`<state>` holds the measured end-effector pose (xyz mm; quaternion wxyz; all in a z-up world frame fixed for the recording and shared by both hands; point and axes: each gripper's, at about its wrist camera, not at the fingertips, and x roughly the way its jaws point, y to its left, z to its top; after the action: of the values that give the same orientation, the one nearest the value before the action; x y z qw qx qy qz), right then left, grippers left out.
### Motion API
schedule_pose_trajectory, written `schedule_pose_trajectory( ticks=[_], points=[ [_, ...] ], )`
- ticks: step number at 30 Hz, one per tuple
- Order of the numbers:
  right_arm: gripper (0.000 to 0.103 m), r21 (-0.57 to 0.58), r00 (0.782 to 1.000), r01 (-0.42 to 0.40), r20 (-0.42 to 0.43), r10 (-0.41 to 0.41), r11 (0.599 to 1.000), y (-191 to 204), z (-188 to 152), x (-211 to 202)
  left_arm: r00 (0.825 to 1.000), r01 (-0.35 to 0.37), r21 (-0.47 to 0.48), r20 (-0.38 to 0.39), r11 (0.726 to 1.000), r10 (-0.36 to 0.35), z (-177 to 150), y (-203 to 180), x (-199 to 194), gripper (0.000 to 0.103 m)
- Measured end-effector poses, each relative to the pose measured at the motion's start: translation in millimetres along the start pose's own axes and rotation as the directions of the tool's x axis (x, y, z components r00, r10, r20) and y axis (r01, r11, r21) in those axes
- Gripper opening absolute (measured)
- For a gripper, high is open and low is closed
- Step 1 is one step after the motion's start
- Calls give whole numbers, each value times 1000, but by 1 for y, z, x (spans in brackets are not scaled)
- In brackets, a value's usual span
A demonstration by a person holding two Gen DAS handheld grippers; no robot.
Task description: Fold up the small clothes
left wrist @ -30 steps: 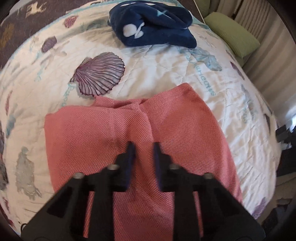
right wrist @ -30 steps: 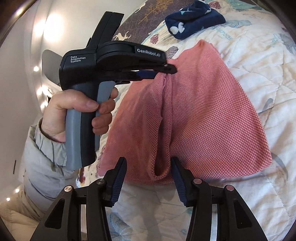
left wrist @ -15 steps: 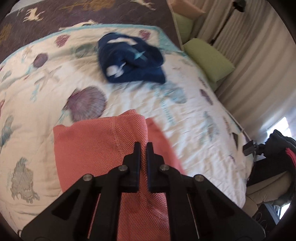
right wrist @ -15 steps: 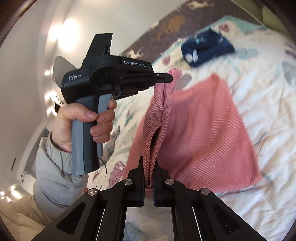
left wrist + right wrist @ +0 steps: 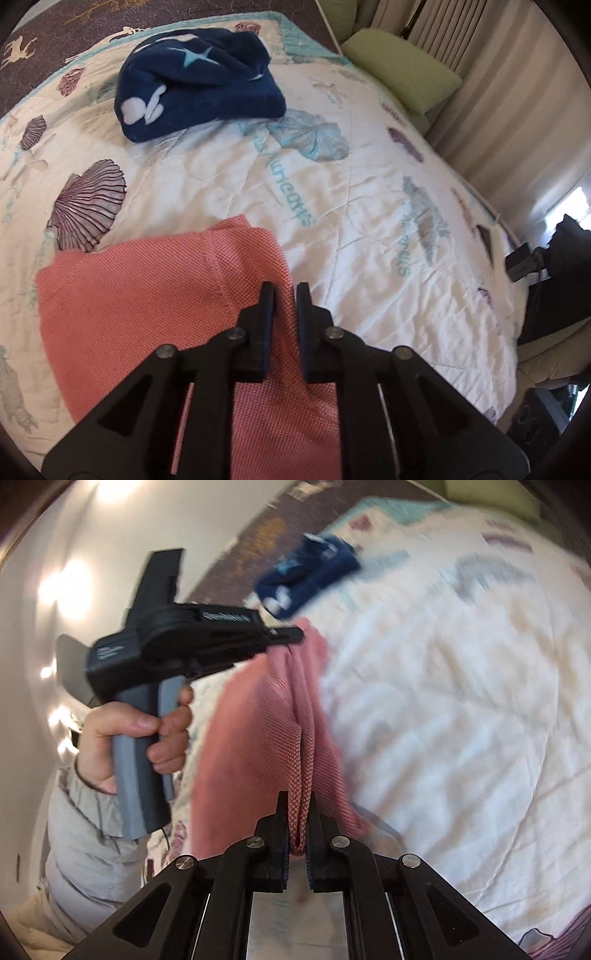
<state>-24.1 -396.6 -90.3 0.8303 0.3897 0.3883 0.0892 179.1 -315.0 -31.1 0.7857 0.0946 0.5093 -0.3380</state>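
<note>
Coral knit cloth, thin and limp, made up the small garment [image 5: 155,295], and it hung in soft folds between the two tongs, with its far part lying on the bed quilt [image 5: 369,206]. The left tongs [image 5: 286,291] were pressed together on a bunched edge of it. Seen from the right wrist, that same tool [image 5: 295,637] held the upper corner lifted off the bed. The right tongs [image 5: 296,801] pinched a doubled fold at the lower edge, so the cloth [image 5: 258,720] draped from one grip to the other.

It looked light and floppy, with no stiffness to keep a crease by itself. It would probably sag wherever it was unsupported, and the open weave seemed grippy rather than slick. Corners and hemmed edges seemed the best places to hold, because a pinch in mid-cloth would only gather a lump.

A dark blue fleece bundle [image 5: 195,81] lay well apart near the head of the bed, and a green pillow [image 5: 402,74] sat at the far right edge by the curtains [image 5: 498,92]. Nothing lay between the garment and the open quilt beside it. The right wrist view was blurred, so finer detail there could not be told.
</note>
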Motion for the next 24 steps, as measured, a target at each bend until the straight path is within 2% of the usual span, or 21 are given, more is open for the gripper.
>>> schedule_pose_trajectory(
  ticks=[1, 4, 7, 9, 13, 14, 17, 19, 22, 24],
  points=[
    [8, 8, 1000, -3, -4, 3, 1000, -3, -1, 0, 1000, 17, -7, 6, 1000, -16, 0, 2, -6, 27],
    [12, 10, 1000, 0, -8, 0, 1000, -7, -1, -2, 996, 57, -18, 69, 998, -56, -3, 8, -39, 44],
    [13, -17, 999, 34, -3, -34, 999, -7, 0, -10, 986, 47, 11, 159, 999, -48, -14, 15, -78, 49],
    [14, -52, 997, 73, 17, -72, 996, -1, -2, -16, 979, 36, 13, 202, 999, -38, -29, 23, -100, 56],
    [16, -127, 986, 153, 92, -142, 980, 13, 0, -33, 976, 20, 27, 216, 999, -25, -67, 37, -116, 57],
    [16, -156, 983, 154, 122, -136, 976, 24, 3, -39, 977, 6, 34, 212, 999, -13, -78, 40, -116, 57],
    [16, -186, 984, 136, 140, -111, 973, 36, 6, -43, 983, -25, 49, 182, 998, 16, -112, 44, -107, 57],
    [16, -221, 990, 93, 128, -66, 971, 46, 9, -40, 987, -6, 36, 160, 999, 0, -127, 46, -102, 57],
    [15, -248, 995, 63, 86, -43, 967, 56, 12, -19, 988, 47, -6, 145, 999, -45, -145, 54, -95, 57],
    [15, -253, 997, 65, 60, -51, 965, 57, 12, -6, 988, 34, -11, 149, 999, -32, -153, 57, -89, 57]
  ],
)
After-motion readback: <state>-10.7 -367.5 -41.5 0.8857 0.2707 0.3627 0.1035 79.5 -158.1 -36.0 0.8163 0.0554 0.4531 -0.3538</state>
